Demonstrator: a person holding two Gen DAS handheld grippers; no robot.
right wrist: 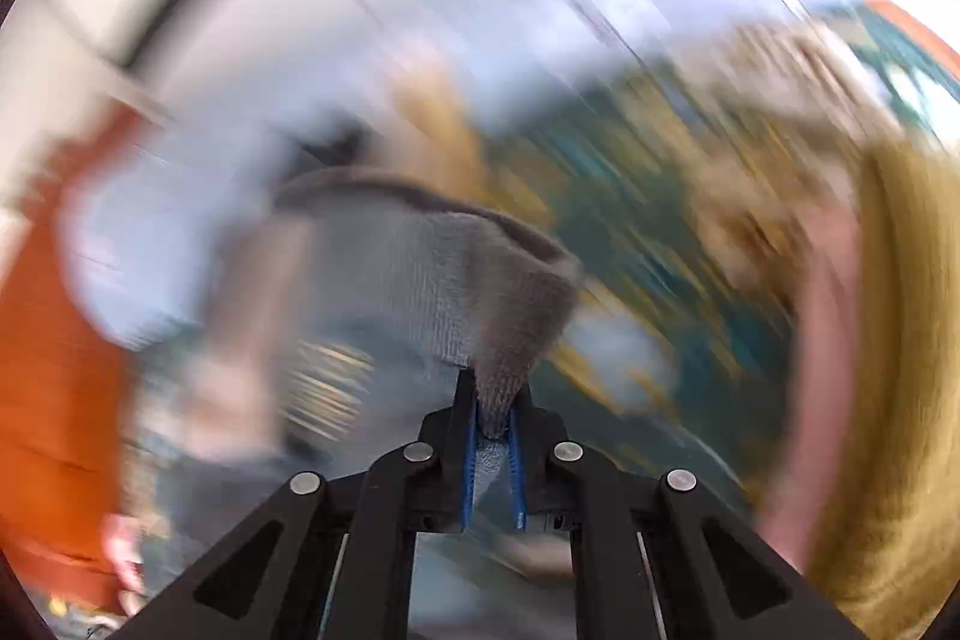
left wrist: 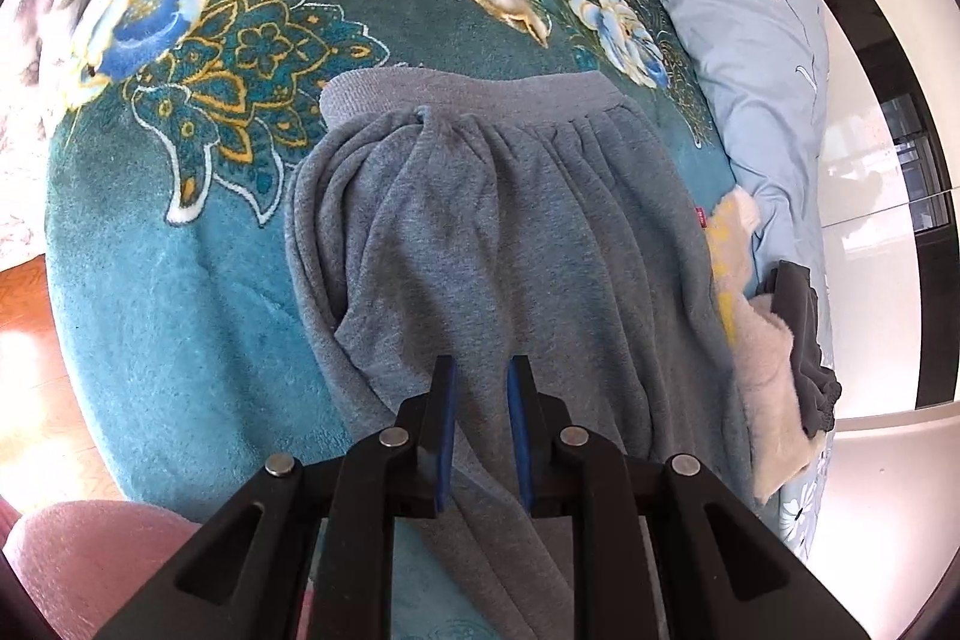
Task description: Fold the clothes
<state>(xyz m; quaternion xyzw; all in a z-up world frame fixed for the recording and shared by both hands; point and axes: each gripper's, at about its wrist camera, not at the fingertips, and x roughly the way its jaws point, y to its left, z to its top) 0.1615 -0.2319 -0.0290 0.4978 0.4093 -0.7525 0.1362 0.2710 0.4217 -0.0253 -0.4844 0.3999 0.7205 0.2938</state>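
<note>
Grey fleece sweatpants (left wrist: 510, 232) lie flat on a teal floral blanket (left wrist: 180, 250), their ribbed waistband (left wrist: 480, 94) at the far end. My left gripper (left wrist: 483, 370) hovers low over the near part of the pants. It is open, and the cloth runs unbroken under the gap between its blue pads. In the heavily blurred right wrist view, my right gripper (right wrist: 495, 388) is shut on a bunched corner of grey ribbed fabric (right wrist: 456, 280), which rises from between its fingers.
A pale blue flowered pillow (left wrist: 750, 40) lies along the blanket's right side. A cream fleece garment (left wrist: 768, 370) and a dark grey one (left wrist: 804, 340) sit near it. Wooden floor (left wrist: 24, 340) is at left, a pink shape (left wrist: 90, 562) at bottom left.
</note>
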